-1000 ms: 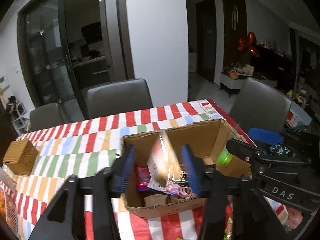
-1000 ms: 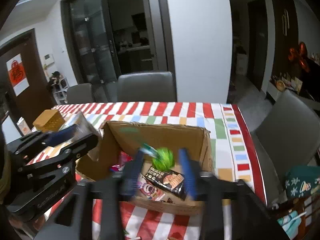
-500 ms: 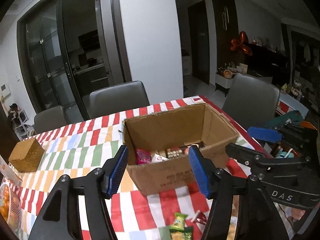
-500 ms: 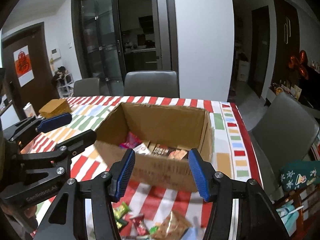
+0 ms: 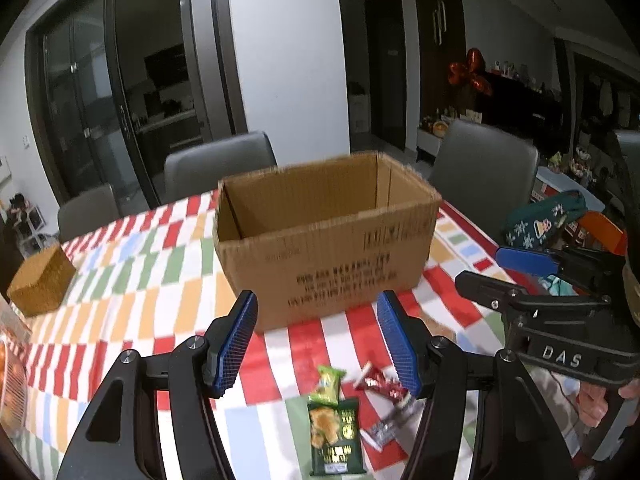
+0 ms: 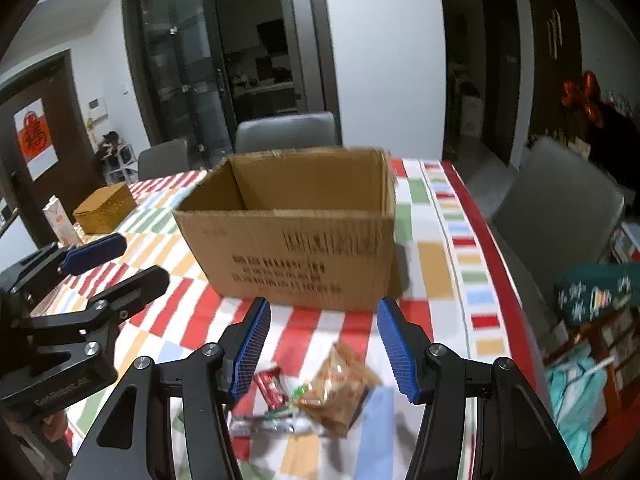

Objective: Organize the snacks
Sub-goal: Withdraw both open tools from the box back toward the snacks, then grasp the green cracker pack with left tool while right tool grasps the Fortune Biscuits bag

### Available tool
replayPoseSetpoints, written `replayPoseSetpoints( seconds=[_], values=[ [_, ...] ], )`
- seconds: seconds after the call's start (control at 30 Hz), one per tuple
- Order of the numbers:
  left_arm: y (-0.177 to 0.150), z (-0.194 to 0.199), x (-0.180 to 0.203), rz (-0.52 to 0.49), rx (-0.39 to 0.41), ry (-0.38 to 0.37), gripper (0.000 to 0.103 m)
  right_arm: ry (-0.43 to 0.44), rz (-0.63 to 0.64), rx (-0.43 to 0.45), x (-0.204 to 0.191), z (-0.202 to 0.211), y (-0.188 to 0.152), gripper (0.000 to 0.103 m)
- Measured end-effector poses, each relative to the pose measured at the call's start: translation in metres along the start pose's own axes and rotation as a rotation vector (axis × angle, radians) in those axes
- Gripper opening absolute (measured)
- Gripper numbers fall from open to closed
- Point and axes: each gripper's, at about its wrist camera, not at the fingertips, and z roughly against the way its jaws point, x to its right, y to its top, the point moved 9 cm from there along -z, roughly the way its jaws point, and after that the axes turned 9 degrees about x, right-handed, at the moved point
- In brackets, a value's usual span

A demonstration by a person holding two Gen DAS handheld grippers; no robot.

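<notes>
On the right hand-held gripper (image 5: 532, 272), "DAS" is printed white.

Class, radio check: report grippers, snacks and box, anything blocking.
Left gripper open, empty. Right gripper open, empty. Loose snack packets on tablecloth, short of cardboard box. Nothing blocking.

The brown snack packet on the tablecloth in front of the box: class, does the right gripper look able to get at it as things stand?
Probably yes. The right gripper is open and empty, the brown snack packet lies uncovered just below its fingers, and the cardboard box stands behind, out of the way.
</notes>
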Motion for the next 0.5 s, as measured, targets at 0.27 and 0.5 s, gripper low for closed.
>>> replayPoseSetpoints(
  seconds=[0.27,0.5],
  values=[
    [-0.042,-0.012,-0.003,0.012,-0.075,0.004,0.061,-0.017,-0.085,-0.087,0.012,-0.015,-0.042,0.057],
    [-0.066,-0.027,-0.005,0.047,-0.131,0.003,0.061,-0.022,-0.200,-0.151,0.021,-0.033,-0.074,0.057]
  ],
)
